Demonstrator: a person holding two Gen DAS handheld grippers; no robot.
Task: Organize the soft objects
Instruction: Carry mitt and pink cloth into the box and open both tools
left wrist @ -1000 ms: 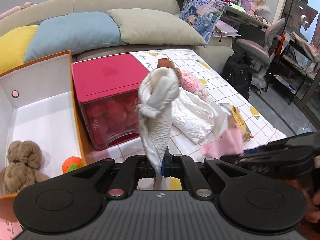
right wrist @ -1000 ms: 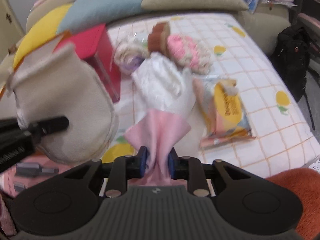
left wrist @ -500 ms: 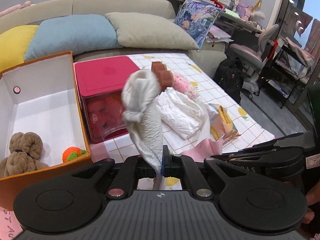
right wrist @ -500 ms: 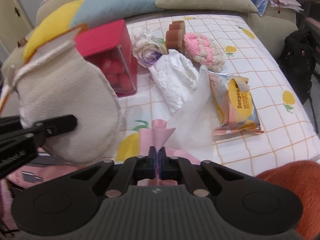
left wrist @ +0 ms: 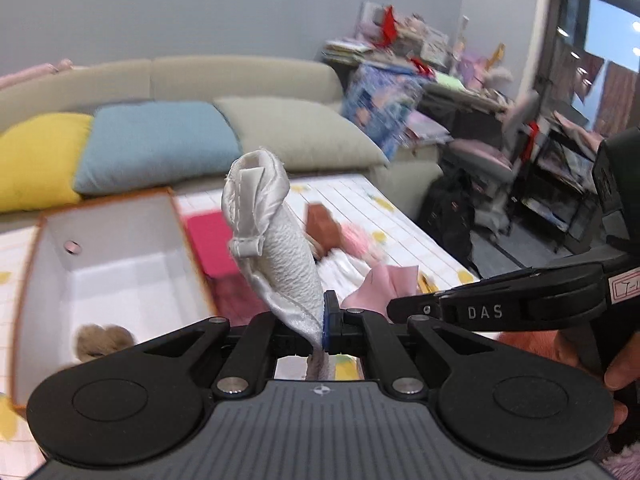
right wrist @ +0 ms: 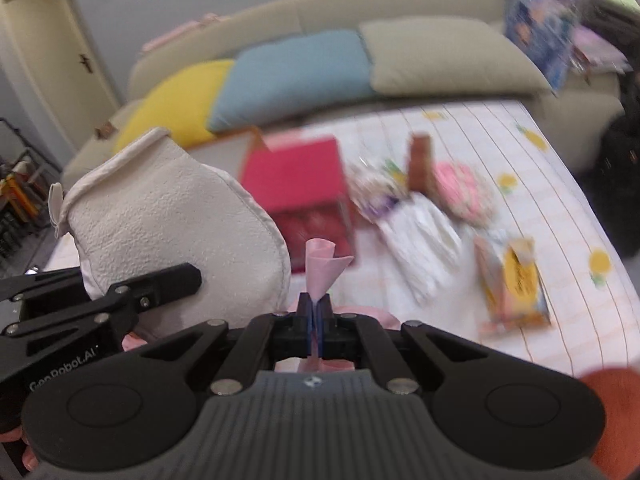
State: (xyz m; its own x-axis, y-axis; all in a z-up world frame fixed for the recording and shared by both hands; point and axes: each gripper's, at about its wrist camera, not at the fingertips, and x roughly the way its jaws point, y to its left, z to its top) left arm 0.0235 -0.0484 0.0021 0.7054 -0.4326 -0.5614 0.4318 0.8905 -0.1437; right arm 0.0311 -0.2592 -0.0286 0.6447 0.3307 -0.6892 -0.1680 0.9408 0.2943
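Left claw (left wrist: 322, 322): jaws closed tight on the lower edge of a white textured mitt (left wrist: 276, 248). The mitt stands up from the jaws, satin cuff at the top, held in the air above the bench (left wrist: 352, 192), which has a checked cloth with lemon prints.

Right claw (right wrist: 315, 316): jaws pinched together on a thin pink cloth (right wrist: 322, 266). A curled corner rises above the fingertips; the rest hangs below the jaws. From the left wrist view the pink cloth (left wrist: 384, 286) sits just right of the mitt, with the right claw's black body near it.

From the right wrist view the mitt (right wrist: 172, 232) fills the left side, close beside the pink cloth; contact cannot be told.

On the bench, left: an open white box with orange rim (left wrist: 120, 264), a brown plush toy (left wrist: 104, 340) at its near end. Right of it, a red lidded container (right wrist: 298, 184). Farther right: white folded cloth (right wrist: 424, 240), pink knitted item (right wrist: 464, 192), brown item (right wrist: 420, 160), yellow snack packet (right wrist: 516, 284). Much of this is motion-blurred.

Far side: sofa with yellow cushion (left wrist: 40, 160), blue cushion (left wrist: 156, 140) and beige cushion (left wrist: 296, 132).
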